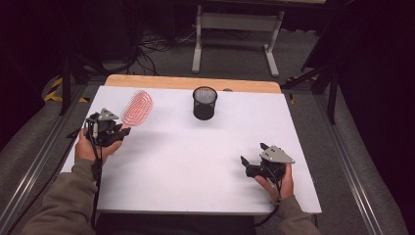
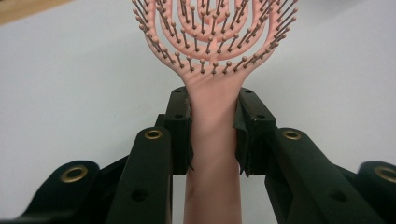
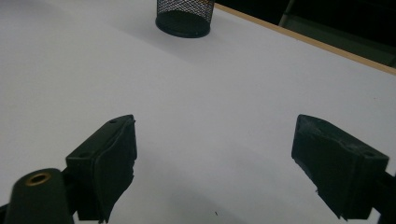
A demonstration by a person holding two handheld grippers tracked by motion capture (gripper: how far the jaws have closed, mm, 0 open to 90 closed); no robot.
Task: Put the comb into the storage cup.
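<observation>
- The left claw (image 2: 212, 135) pinches the pink hairbrush (image 1: 137, 107) by its handle, one jaw on each side. That grip probably gives control of the head while sparing the bristles.
- The brush sits at the far left of the tabletop (image 1: 195, 161), its long axis running from the claw away to the far right, head leading and bristles facing the claw's camera.
- A black mesh cup (image 1: 204, 102) stands upright at far centre, mouth open, a likely holder.
- The right claw (image 3: 215, 163) hovers spread and empty at near right, aimed towards the cup.
</observation>
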